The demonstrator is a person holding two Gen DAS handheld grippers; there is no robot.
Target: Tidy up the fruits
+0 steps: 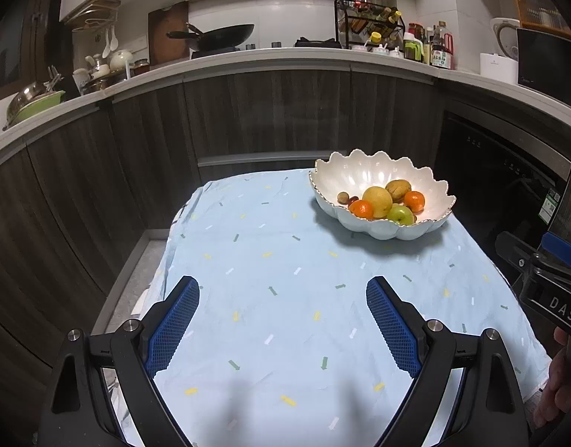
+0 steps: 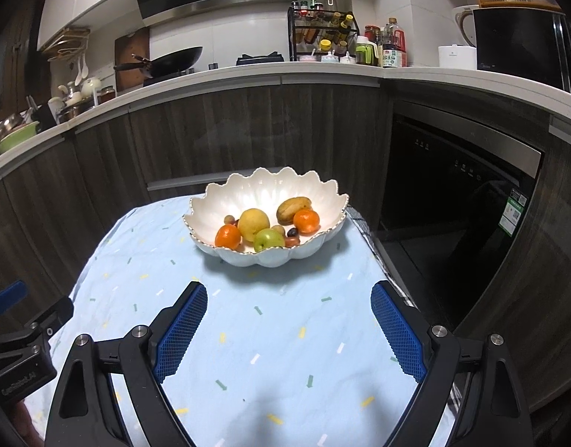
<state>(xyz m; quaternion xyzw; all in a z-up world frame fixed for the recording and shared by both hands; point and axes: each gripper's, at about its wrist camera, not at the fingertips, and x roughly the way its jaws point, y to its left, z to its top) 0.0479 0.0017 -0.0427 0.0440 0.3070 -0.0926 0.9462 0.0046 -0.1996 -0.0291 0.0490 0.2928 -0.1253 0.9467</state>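
A white scalloped bowl [image 1: 367,175] [image 2: 255,190] stands at the far right of a table under a light blue cloth [image 1: 285,260] [image 2: 248,335]. In it lie a yellow fruit [image 1: 377,201] [image 2: 253,224], two oranges [image 1: 361,209] [image 1: 414,201] [image 2: 228,236] [image 2: 306,221], a green apple [image 1: 400,215] [image 2: 268,240], a brownish mango [image 1: 398,190] [image 2: 292,208] and a few small dark fruits [image 2: 292,232]. My left gripper [image 1: 282,290] is open and empty over the cloth, well short of the bowl. My right gripper [image 2: 289,296] is open and empty just in front of the bowl.
Dark wood cabinets [image 1: 266,119] and a white counter [image 1: 248,61] curve behind the table, with a wok [image 1: 225,35], a bottle rack [image 1: 371,22] and dishes. A black oven [image 2: 453,193] stands to the right. The floor drops off left of the table [image 1: 136,279].
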